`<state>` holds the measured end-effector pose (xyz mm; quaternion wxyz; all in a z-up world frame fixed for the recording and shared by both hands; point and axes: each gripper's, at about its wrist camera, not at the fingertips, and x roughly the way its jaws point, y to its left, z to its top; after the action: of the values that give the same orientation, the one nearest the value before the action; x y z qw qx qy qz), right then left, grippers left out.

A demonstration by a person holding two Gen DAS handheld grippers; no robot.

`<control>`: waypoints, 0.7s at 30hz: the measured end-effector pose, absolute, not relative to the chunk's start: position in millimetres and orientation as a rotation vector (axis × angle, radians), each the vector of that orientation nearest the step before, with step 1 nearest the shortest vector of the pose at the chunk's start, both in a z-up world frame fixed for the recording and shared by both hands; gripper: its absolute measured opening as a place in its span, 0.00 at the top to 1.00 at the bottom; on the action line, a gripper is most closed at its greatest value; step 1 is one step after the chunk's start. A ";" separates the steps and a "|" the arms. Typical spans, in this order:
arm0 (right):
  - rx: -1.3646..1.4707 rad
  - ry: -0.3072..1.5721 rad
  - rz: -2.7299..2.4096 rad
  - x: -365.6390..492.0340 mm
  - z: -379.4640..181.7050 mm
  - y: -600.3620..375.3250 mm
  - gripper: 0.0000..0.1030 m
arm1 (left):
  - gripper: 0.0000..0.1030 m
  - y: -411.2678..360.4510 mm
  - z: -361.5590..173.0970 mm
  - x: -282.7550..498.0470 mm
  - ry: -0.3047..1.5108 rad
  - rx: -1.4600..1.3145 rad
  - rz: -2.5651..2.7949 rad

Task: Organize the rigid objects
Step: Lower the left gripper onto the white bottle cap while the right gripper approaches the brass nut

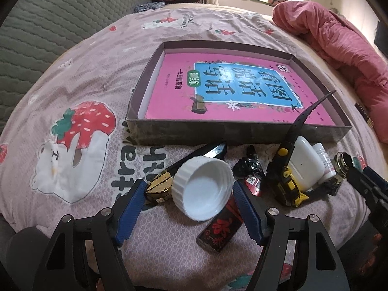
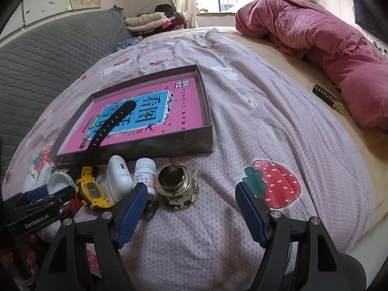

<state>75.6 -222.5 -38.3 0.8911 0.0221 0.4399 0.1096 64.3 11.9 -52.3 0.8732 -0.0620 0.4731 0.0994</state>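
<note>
Left gripper (image 1: 186, 194) jaws wide, white cap (image 1: 203, 188) sitting between the blue pads, no contact I can see; right gripper (image 2: 191, 197) also wide, nothing between its jaws, brass nut (image 2: 176, 187) just ahead of its left pad; I see the rest lined up on the bedsheet (image 2: 278, 131) in front of the box (image 1: 155, 131): gold-black pack (image 1: 160, 186), red-black box (image 1: 219, 229), yellow watch (image 2: 91, 189) with strap leaning over the box wall, white case (image 2: 118, 179), pill bottle (image 2: 145, 175); box holds only a pink book (image 1: 232, 87); pink quilt (image 2: 315, 46) well apart, far right.
</note>
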 end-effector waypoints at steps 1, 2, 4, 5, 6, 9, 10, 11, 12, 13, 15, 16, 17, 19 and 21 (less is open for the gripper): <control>0.039 0.924 0.228 77.4 -40.7 -220.9 0.28 | 0.27 11.9 -52.6 64.6 0.988 -0.127 0.212; 0.035 0.929 0.227 78.5 -42.3 -219.9 0.28 | 0.27 11.8 -53.3 65.4 0.986 -0.123 0.217; 0.033 0.931 0.230 81.2 -44.0 -218.4 0.28 | 0.27 12.6 -54.9 67.0 0.986 -0.118 0.229; 0.030 0.927 0.225 82.1 -44.4 -218.0 0.28 | 0.28 14.0 -56.1 68.0 0.990 -0.124 0.234; 0.027 0.924 0.222 83.0 -44.9 -218.3 0.28 | 0.29 14.9 -56.8 68.1 0.992 -0.133 0.231; 0.014 0.927 0.215 87.2 -48.8 -217.1 0.30 | 0.35 19.1 -60.0 68.7 1.006 -0.151 0.233; 0.013 0.927 0.218 88.2 -49.9 -216.7 0.30 | 0.36 20.0 -60.8 68.2 1.009 -0.156 0.232; 0.013 0.927 0.221 90.2 -50.5 -216.7 0.31 | 0.36 21.7 -61.3 68.3 1.009 -0.166 0.229; 0.008 0.925 0.223 91.2 -51.2 -215.7 0.32 | 0.36 22.0 -61.3 68.0 1.008 -0.170 0.227; -0.003 0.923 0.223 91.9 -51.8 -214.4 0.35 | 0.37 22.5 -61.1 67.6 1.007 -0.173 0.226; -0.030 0.926 0.229 95.1 -55.1 -210.0 0.38 | 0.37 23.0 -60.4 66.9 1.001 -0.174 0.224; -0.040 0.929 0.234 96.0 -56.6 -208.3 0.43 | 0.37 22.7 -60.6 67.0 1.000 -0.174 0.223; -0.049 0.935 0.242 96.9 -58.7 -206.9 0.45 | 0.38 22.6 -60.7 66.9 1.000 -0.172 0.223; -0.056 0.937 0.258 98.0 -60.5 -205.1 0.54 | 0.39 22.3 -60.3 66.7 0.997 -0.167 0.222; -0.063 0.918 0.272 97.0 -58.7 -204.5 0.63 | 0.40 23.1 -59.1 66.4 0.993 -0.165 0.220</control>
<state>97.0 -204.5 -58.7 0.8871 -0.0301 0.4416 0.1309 66.4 23.1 -59.1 0.8701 -0.0790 0.4750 0.1054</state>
